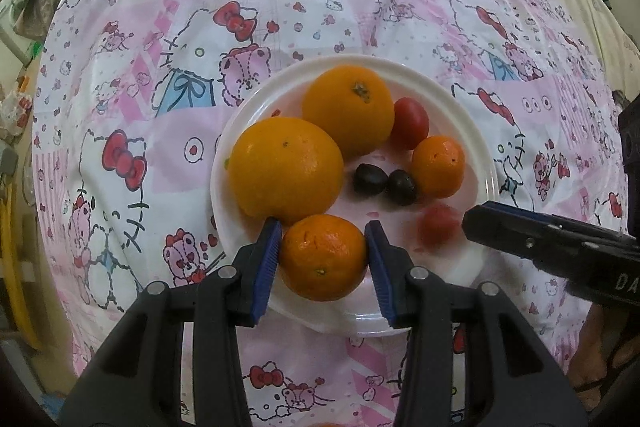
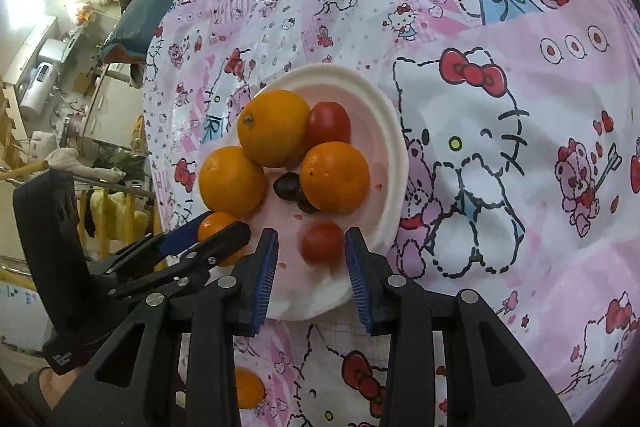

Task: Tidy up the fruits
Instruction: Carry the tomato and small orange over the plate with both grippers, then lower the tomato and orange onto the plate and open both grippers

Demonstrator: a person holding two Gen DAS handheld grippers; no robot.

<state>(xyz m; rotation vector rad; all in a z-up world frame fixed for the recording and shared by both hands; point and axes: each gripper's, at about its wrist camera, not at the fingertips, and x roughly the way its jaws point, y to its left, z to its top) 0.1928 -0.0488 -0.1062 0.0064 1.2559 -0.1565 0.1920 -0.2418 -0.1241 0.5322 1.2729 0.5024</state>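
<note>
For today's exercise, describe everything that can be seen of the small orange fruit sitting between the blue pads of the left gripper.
The small round orange mandarin has glossy, dimpled peel with a tiny dark stem scar near its lower side. It rests on the near part of the white round plate, close to the rim, beside the large orange behind it. The left gripper brackets it, one blue ribbed pad at each flank, seemingly touching. From the right wrist view it shows only partly, behind the dark fingers.

The tablecloth [image 1: 160,39] looks like glossy, wrinkled plastic film. The plate [image 1: 476,143] is smooth white plastic. The oranges [image 1: 286,167] have dimpled, slightly shiny peel.
</note>
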